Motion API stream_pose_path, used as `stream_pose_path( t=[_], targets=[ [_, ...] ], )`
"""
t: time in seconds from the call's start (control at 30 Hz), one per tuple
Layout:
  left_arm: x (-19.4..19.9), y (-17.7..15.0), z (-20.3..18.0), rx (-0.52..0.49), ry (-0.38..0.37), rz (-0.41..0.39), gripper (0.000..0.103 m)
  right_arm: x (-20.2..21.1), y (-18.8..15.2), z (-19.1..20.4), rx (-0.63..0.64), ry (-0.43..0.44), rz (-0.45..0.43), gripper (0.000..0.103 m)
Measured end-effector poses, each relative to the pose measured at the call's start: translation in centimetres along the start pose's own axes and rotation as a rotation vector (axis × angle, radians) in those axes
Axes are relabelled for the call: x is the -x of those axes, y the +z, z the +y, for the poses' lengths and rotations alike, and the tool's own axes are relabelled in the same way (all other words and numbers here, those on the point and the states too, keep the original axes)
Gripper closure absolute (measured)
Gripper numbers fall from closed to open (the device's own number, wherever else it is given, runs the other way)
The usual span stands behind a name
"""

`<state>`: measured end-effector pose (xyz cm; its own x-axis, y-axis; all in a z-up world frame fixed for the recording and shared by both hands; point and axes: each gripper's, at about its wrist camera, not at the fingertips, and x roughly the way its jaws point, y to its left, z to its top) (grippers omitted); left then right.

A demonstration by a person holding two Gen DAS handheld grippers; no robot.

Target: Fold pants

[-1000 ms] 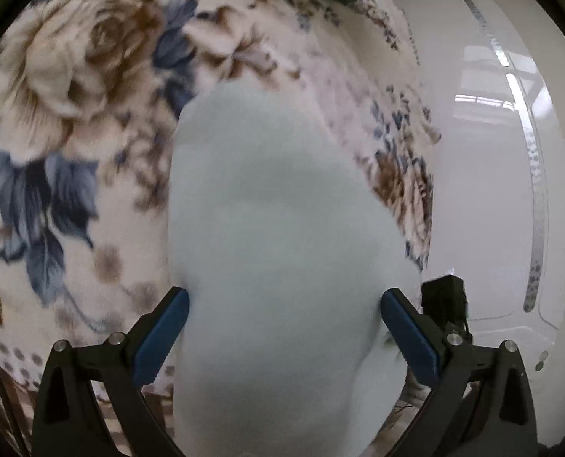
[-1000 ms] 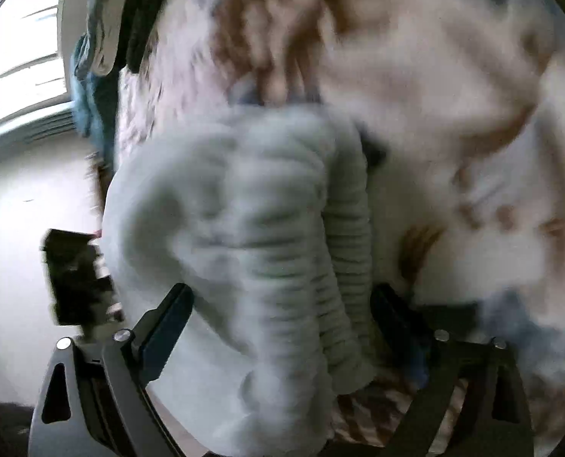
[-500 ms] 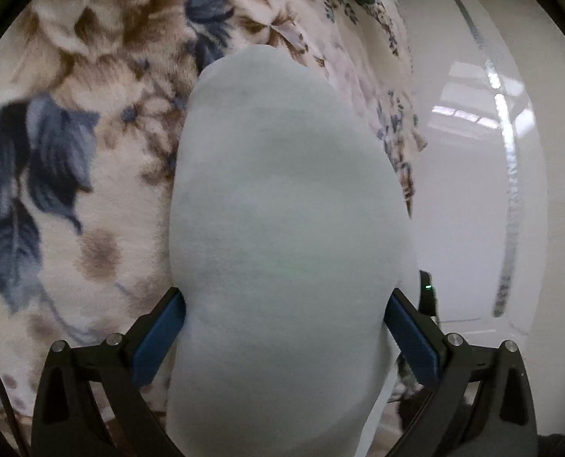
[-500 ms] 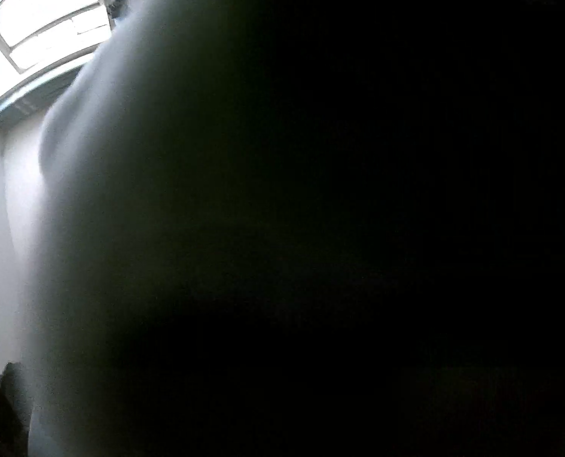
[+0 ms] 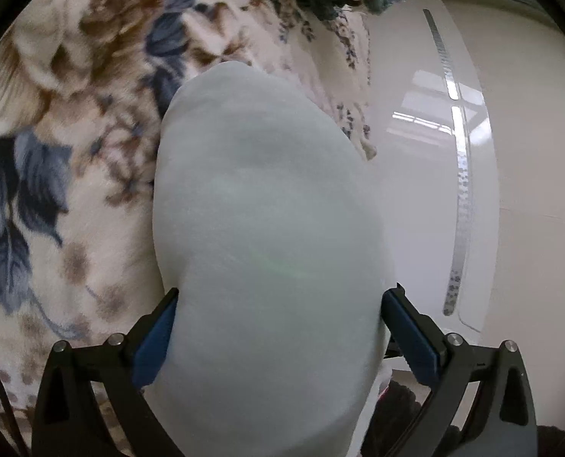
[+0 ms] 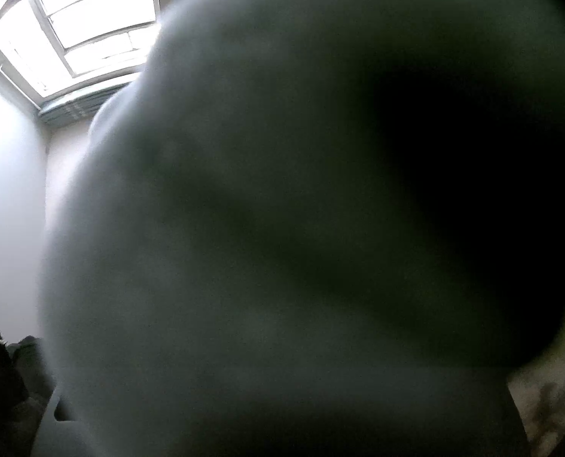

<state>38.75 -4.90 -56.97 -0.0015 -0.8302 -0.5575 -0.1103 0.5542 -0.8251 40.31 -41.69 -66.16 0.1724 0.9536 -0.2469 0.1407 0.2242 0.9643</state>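
Pants [image 5: 267,251] sit bunched between left gripper's [image 5: 278,320] wide-spread jaws near the floral blanket's [image 5: 53,160] edge; may slide off; right gripper's state can't be told, lens smothered.

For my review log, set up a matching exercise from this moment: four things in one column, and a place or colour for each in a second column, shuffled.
Things:
1. pants
2. floral blanket
3. window
4. left tool's pads

Descriptions:
A. blue, one on each side of the pale fabric
B. cream with brown and blue-grey flowers
C. bright, upper left of the right wrist view
D. pale, filling the middle of the left wrist view

Pairs: 1-D, 2-B, 3-C, 4-A

The right tool itself is hidden behind fabric close to its camera.
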Motion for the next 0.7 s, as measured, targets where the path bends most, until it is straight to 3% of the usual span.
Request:
stream_pose_path(
  t=[0.17, 0.37, 0.57, 0.7],
  targets=[
    [1.9, 2.0, -2.8, -0.048, -0.03, 0.003, 0.0, 0.6, 0.7, 3.8, 0.026, -0.012, -0.027, 0.028],
    [5.9, 7.6, -8.2, -0.118, -0.048, -0.044, 0.0, 0.7, 5.7, 11.0, 0.115, -0.02, -0.065, 0.028],
    [9.3, 16.5, -16.4, -0.227, -0.074, -0.132, 0.0, 1.9, 16.1, 20.0, 0.248, -0.014, -0.104, 0.028],
    [12.0, 24.2, -20.8, -0.278, -0.094, -0.204, 0.0, 2.6, 25.8, 26.4, 0.349, -0.024, -0.107, 0.028]
  ],
)
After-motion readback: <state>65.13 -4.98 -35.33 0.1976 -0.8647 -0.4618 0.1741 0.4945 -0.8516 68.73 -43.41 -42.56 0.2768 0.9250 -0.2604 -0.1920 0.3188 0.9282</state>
